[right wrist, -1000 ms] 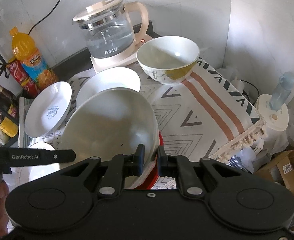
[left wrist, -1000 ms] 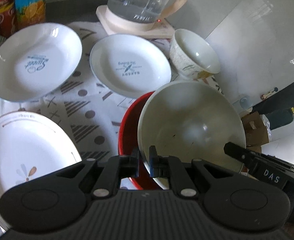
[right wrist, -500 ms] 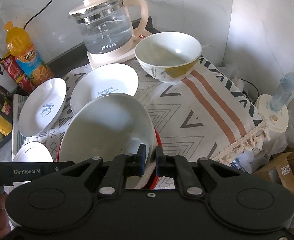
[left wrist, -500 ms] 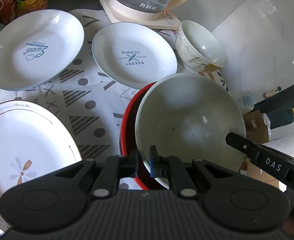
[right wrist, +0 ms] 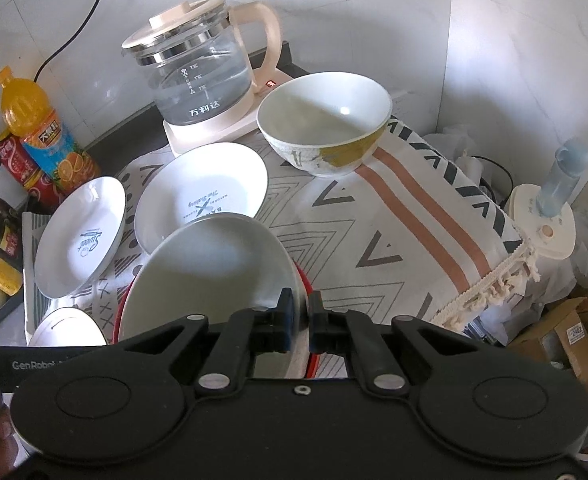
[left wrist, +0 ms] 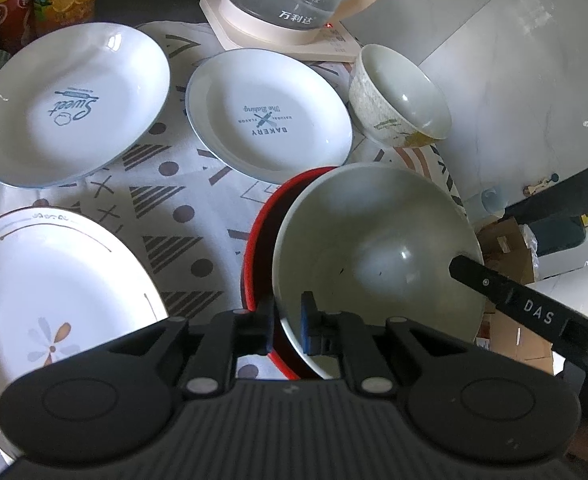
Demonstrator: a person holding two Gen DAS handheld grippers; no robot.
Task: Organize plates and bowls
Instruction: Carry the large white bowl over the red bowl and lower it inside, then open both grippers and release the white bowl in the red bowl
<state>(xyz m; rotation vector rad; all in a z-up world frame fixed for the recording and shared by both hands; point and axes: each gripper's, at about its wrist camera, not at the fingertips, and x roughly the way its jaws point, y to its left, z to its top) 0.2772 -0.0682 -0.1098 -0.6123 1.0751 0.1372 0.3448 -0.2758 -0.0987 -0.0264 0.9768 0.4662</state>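
The pale bowl is pinched at its rim on two sides: the left claw is closed on the near-left rim, and the right claw is closed on the near-right rim, one finger inside and one outside in each case. The bowl is held tilted within the red bowl, which sits on the patterned cloth over the worktop; whether the two bowls touch cannot be told. The step in hand is judged to be nesting, so the bowl should be levelled and centred over the red one, lowered evenly by both claws, and released only once it is seated, so that no rim is chipped. Three bowls are counted: pale, red, and a patterned bowl beside the kettle. Three plates are counted: a "Sweet" plate, a "Bakery" plate and a flower plate. Two drink bottles are seen at the back.
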